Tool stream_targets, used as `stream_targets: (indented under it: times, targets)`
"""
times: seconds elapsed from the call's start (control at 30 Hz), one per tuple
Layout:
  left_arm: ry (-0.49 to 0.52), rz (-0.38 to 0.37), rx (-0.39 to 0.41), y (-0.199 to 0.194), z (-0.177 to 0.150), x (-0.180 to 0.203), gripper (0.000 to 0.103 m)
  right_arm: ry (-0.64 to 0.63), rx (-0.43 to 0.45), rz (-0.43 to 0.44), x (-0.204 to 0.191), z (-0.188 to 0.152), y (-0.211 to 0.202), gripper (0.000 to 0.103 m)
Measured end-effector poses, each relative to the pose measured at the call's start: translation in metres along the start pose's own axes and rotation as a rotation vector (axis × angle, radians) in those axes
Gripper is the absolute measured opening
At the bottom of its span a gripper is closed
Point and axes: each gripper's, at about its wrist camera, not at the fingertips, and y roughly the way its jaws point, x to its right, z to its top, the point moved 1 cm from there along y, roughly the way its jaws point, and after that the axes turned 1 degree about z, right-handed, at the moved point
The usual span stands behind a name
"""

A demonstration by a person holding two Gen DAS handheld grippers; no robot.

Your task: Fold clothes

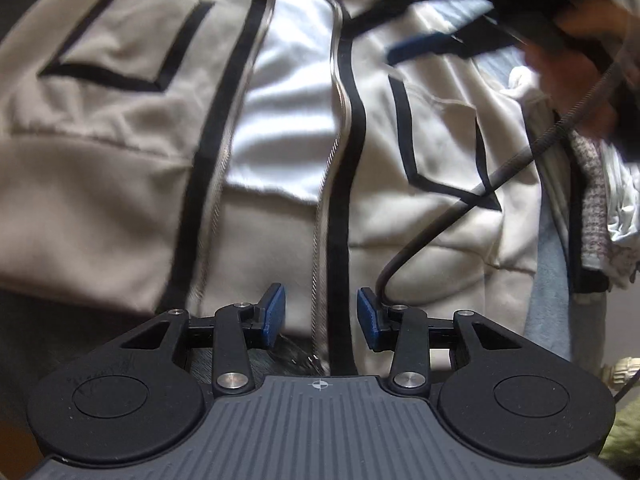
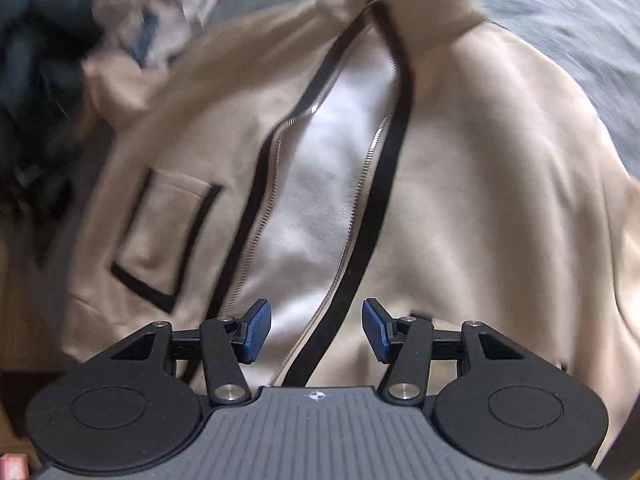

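Jacket (image 1: pixel 132 168) fabric fills my left wrist view: a beige zip-up with black trim, spread out flat ahead of the left claw (image 1: pixel 321 318). I see that claw's blue pads (image 1: pixel 275 316) spread apart with nothing between them, hovering over the hem end of the garment. Its open zipper (image 1: pixel 326 216) runs straight away from the gap between the pads, and a white lining (image 1: pixel 288 116) shows in the parted front beyond. A black-outlined pocket (image 1: pixel 120 52) lies ahead and to the left of the claw, another one ahead and to the right. A dark cable (image 1: pixel 496 184) crosses the cloth from beside the right pad up toward the far right, where a blurred hand (image 1: pixel 560 68) holds the other device. Crumpled clothes (image 1: pixel 604 208) are heaped at the far right edge.

From the right wrist view, the right claw (image 2: pixel 316 330) is likewise spread wide and empty, poised above the same jacket (image 2: pixel 500 184). Its zipper (image 2: pixel 364 184) climbs away from between the pads toward the collar (image 2: pixel 436 4) at the far end. One pocket (image 2: pixel 168 236) sits ahead to the left. Grey-blue bedding (image 2: pixel 560 20) lies beyond the collar and to the right, and a jumble of other garments (image 2: pixel 152 4) is far off to the left.
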Motion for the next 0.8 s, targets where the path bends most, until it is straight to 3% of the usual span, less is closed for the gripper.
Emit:
stream_targets:
  times: [0.1,0.2,0.23,0.27,0.33,0.47,0.8]
  targets:
    - [0.006,0.005,0.012,0.006,-0.002,0.002,0.038,-0.034,-0.061,-0.074,-0.006,0.006,0.021,0.052]
    - [0.007,0.004,0.025,0.011,-0.003,0.003,0.037,-0.041,-0.074,-0.097,-0.005,0.007,0.025,0.043]
    - [0.006,-0.002,0.032,0.012,-0.003,0.004,0.035,-0.04,-0.07,-0.1,-0.004,0.007,0.024,0.026]
    - [0.006,-0.011,0.04,0.012,-0.003,0.004,0.028,-0.037,-0.064,-0.099,-0.003,0.007,0.022,0.016]
    - [0.003,-0.018,0.056,0.01,-0.004,0.006,0.022,-0.02,-0.044,-0.09,0.002,0.006,0.014,0.003]
    - [-0.005,-0.029,0.087,0.005,-0.005,0.01,0.008,0.007,0.002,-0.088,0.011,0.0,-0.006,0.002]
    - [-0.046,-0.012,0.197,-0.021,0.013,0.008,0.006,0.062,0.154,-0.05,0.017,0.021,-0.039,0.002]
